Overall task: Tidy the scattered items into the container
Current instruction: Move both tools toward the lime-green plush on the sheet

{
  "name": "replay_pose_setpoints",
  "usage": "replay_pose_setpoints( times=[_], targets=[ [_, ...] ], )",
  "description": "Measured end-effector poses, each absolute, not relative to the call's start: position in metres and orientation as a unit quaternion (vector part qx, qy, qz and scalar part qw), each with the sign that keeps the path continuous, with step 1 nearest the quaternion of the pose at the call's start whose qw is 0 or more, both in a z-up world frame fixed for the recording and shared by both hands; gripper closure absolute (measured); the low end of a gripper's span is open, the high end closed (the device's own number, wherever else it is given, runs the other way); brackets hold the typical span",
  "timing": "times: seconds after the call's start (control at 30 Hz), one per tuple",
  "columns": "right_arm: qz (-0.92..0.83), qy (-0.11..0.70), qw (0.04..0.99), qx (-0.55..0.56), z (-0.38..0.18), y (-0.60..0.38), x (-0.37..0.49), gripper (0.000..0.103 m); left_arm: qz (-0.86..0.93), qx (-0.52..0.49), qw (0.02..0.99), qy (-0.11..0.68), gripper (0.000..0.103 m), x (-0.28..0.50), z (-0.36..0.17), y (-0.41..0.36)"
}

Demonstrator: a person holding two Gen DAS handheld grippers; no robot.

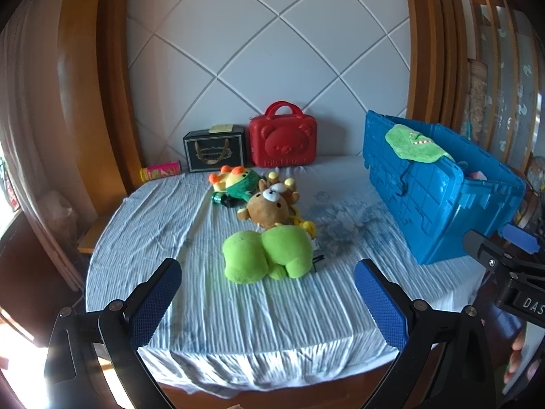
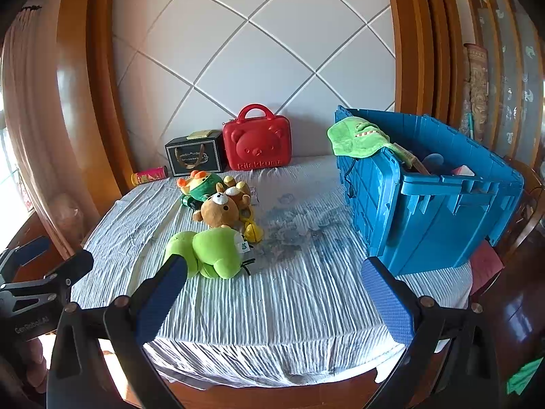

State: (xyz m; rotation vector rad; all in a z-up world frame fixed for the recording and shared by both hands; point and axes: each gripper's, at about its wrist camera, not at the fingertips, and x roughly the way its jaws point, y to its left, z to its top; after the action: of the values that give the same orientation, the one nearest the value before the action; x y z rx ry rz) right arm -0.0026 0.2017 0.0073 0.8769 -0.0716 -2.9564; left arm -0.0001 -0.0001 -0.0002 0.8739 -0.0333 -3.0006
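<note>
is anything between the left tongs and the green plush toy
Nothing visible does. The left tongs stand open, and only bare striped tablecloth lies between them and the green plush toy, the nearest of the pile.

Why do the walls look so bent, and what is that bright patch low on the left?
Left wrist view: the fisheye lens bows the tiled wall and wood frame; sunlight glares at bottom left. Right wrist view: the same bending, window glare at the left edge; the blue crate stays sharp.
</note>
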Motion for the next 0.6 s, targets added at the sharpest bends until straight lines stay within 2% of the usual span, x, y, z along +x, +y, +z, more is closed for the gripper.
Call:
replay_pose_setpoints(
  times=[0.6],
  targets=[
    [-0.957, -0.024, 0.016, 0.289, 0.007, 0.209, 0.001, 0.0, -0.954, 0.3, 0.004, 0.009, 0.0, 0.002, -0.006, -0.001]
  ],
)
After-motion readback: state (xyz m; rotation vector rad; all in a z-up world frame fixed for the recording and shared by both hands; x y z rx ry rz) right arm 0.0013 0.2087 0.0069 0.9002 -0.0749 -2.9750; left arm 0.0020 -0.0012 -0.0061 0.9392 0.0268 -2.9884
